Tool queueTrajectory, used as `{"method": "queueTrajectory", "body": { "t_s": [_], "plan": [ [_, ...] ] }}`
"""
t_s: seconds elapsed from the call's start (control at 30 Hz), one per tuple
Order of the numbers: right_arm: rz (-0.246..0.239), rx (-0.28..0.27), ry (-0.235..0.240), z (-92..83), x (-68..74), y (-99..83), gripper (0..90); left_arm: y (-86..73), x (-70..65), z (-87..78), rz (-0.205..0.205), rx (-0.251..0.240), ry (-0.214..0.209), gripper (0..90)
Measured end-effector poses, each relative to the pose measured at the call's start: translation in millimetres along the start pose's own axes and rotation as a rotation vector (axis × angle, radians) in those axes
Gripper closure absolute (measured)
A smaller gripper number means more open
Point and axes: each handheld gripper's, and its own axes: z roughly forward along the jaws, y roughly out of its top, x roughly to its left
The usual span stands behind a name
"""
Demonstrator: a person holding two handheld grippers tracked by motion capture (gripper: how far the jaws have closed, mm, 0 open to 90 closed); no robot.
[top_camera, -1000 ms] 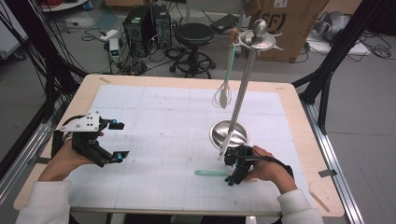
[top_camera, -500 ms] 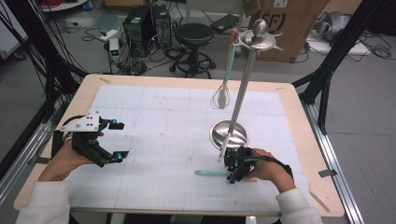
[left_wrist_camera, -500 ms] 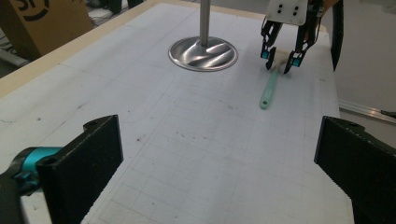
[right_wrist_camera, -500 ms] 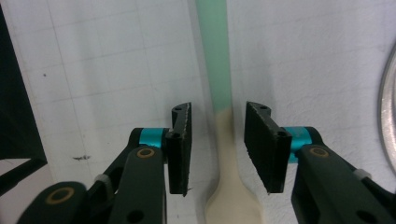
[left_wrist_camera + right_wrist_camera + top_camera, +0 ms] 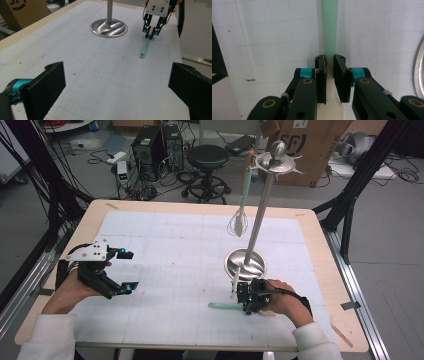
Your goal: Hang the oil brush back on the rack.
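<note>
High view: the wooden counter [image 5: 320, 227] carries a white gridded mat [image 5: 180, 270], and past its far edge the grey floor holds computer towers [image 5: 157, 142], a black stool [image 5: 207, 157] and a cardboard box [image 5: 310, 145].

At the left, the left gripper [image 5: 124, 270] hovers over the mat with its jaws spread wide and nothing between them. Right of centre stands a metal utensil stand [image 5: 260, 215] with a round dish base [image 5: 245, 264]; the dish itself is bare, and a whisk [image 5: 240, 220] with a mint-green handle hangs from the stand's top.

Just in front of the base, the mint-handled spatula [image 5: 225, 306] lies flat on the mat, its handle pointing left. The right gripper [image 5: 246, 301] sits at the spatula's right end. In the right gripper view its jaws have just been closing and now stand narrow, pressing on the spatula's neck [image 5: 329, 58] where green handle meets cream blade.
</note>
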Motion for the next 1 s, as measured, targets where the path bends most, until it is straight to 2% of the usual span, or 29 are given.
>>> {"method": "queueTrajectory", "body": {
  "t_s": [0.13, 0.17, 0.2, 0.27, 0.3, 0.33, 0.5, 0.53, 0.57, 0.6, 0.63, 0.67, 0.7, 0.73, 0.9, 1.0],
  "plan": [
    [-0.030, -0.002, -0.008, -0.4, 0.2, 0.2, 82.0, 0.0, 0.1, 0.4, 0.003, 0.005, 0.000, 1.7],
    [-0.051, -0.021, -0.010, 0.2, -1.2, -0.4, 82.1, 0.0, 0.0, 0.6, 0.003, 0.006, 0.000, 1.7],
    [-0.026, -0.015, -0.001, -0.7, 0.0, -1.4, 82.1, 0.0, 0.0, 0.7, 0.001, 0.006, 0.001, 1.7],
    [-0.012, -0.032, 0.002, -2.9, -1.0, -3.5, 82.2, -0.2, 0.1, 0.7, 0.000, 0.004, 0.002, 1.7],
    [-0.015, -0.052, -0.003, -4.5, -1.9, -4.5, 82.2, -0.2, 0.5, 0.3, 0.002, 0.005, 0.002, 1.7],
    [0.003, -0.061, 0.006, -6.7, -1.6, -5.8, 82.2, -0.3, 0.6, 0.2, 0.000, 0.004, 0.003, 1.7],
    [0.000, -0.138, 0.019, -18.3, -0.9, -11.6, 82.2, -0.5, 0.9, -0.3, 0.001, 0.003, 0.004, 1.7],
    [0.013, -0.150, 0.034, -21.3, 0.0, -13.5, 82.2, -0.5, 0.7, 0.0, -0.001, 0.003, 0.004, 1.7],
    [0.009, -0.167, 0.023, -23.9, 0.4, -15.3, 82.2, -0.6, 0.7, 0.1, -0.001, 0.005, 0.004, 1.7],
    [0.013, -0.187, 0.031, -26.2, 0.2, -17.6, 82.2, -0.6, 0.6, 0.3, -0.002, 0.005, 0.004, 1.7],
    [-0.005, -0.209, 0.023, -28.4, -0.5, -19.9, 82.1, -0.7, 0.9, 0.3, 0.000, 0.007, 0.004, 1.7],
    [0.020, -0.210, 0.018, -31.9, 1.6, -22.6, 82.1, -0.9, 1.0, 0.3, 0.000, 0.008, 0.004, 1.7],
    [0.000, -0.240, 0.025, -33.8, 0.4, -25.3, 82.1, -1.2, 1.1, 0.5, -0.003, 0.007, 0.005, 1.7],
    [0.001, -0.262, 0.024, -36.9, 0.5, -28.4, 82.1, -1.4, 1.3, 0.4, -0.004, 0.011, 0.007, 1.7],
    [0.039, -0.355, 0.015, -55.7, 0.7, -45.3, 82.1, -2.3, 1.6, 0.8, -0.004, 0.012, 0.005, 1.7],
    [0.046, -0.415, 0.013, -68.7, 1.5, -55.2, 82.1, -2.9, 1.9, 0.8, -0.007, 0.013, 0.009, 1.7]
  ]
}}
